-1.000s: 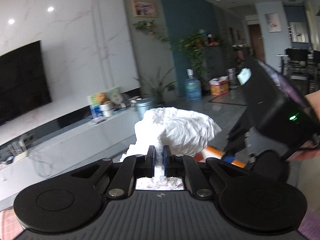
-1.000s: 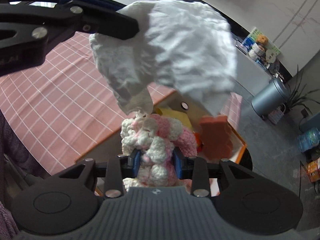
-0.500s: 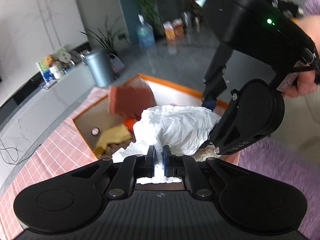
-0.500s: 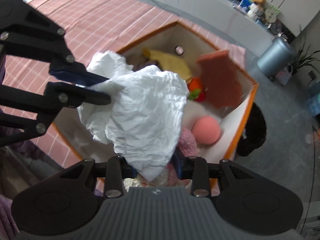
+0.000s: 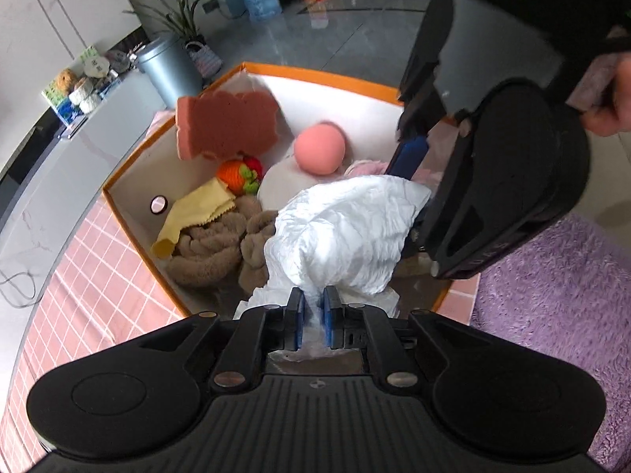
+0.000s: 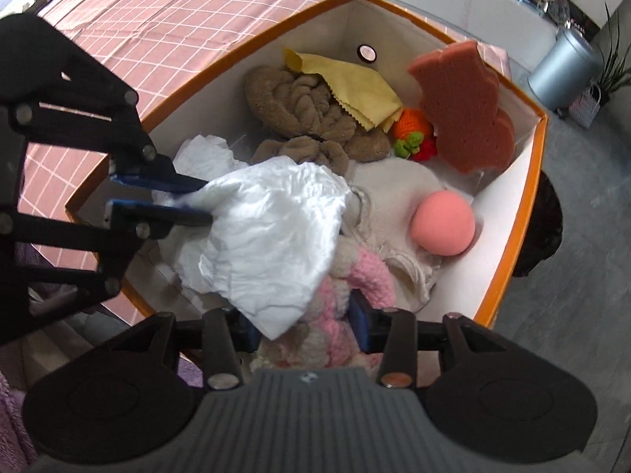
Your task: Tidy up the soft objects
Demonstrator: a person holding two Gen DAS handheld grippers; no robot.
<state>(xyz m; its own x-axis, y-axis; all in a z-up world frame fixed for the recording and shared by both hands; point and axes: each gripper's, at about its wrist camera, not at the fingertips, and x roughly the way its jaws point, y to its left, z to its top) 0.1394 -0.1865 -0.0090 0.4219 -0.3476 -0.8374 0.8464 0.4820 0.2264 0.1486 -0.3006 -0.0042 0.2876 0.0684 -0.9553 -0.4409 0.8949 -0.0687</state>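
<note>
Left tongs, jaws just eased yet narrow on white crumpled cloth over the box; right view alone shows right tongs, just widened, flanking pink-white plush.

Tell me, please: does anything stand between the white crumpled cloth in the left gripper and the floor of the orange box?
Yes. The white cloth hangs over the pink and white knitted toy between the right gripper jaws, and over a cream cloth. The orange box rim is already passed.
</note>
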